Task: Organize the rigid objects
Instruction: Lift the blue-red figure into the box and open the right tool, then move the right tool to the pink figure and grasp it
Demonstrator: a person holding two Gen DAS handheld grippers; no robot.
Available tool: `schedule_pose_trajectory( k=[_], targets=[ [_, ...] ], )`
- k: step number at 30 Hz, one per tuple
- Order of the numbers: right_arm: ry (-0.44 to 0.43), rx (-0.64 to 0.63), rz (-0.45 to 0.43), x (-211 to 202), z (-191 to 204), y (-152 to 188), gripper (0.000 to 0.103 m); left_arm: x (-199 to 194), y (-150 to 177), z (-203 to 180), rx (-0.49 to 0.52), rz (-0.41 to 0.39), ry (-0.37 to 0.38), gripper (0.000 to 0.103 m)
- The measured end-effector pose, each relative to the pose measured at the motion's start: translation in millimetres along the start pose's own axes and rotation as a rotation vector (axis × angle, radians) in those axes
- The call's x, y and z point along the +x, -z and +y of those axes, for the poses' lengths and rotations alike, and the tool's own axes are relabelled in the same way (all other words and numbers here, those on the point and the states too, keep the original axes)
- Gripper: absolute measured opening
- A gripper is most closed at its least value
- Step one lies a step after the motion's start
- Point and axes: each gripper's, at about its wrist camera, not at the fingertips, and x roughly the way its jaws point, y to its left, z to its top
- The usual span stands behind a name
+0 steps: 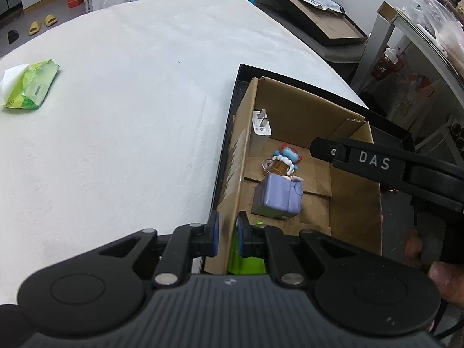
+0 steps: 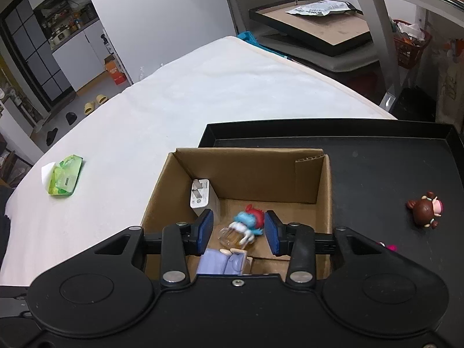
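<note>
Pinching the box [image 1: 240, 156] wall, the left gripper [image 1: 227, 236] is clenched. The right gripper [image 2: 237, 230] hangs released above the figurine [image 2: 246, 226] between its pads.

The cardboard box [image 2: 243, 171] stands in the tray [image 2: 377, 156] at the table's [image 2: 174, 110] near right edge. Inside, the charger [image 2: 200, 195] leans in the far left corner, a figurine [image 2: 246, 226] at mid-floor. Another figurine [image 2: 424, 208] lies in the tray, right of the box.

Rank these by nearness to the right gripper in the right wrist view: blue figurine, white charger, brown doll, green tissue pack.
From the right gripper:
1. Blue figurine, lying in the cardboard box right between the open jaws.
2. White charger, in the box's far-left corner.
3. Brown doll, right, on the black tray.
4. Green tissue pack, far left on the white cloth.
</note>
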Motion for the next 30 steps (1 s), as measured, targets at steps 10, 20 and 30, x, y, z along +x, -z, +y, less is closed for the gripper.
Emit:
schedule_pose_trajectory(
  k=[10, 20, 30],
  targets=[
    [-0.002, -0.003, -0.026, -13, -6, 0, 0.052, 0, -2, -9, 0.017, 0.018, -0.064, 0.016],
    [0.045, 0.006, -0.075, -26, -20, 0, 0.061, 5, -5, -16, 0.017, 0.016, -0.163, 0.039],
    [0.061, 0.048, -0.109, -38, -44, 2, 0.062, 12, -7, -29, 0.005, 0.029, -0.211, 0.045]
  ],
)
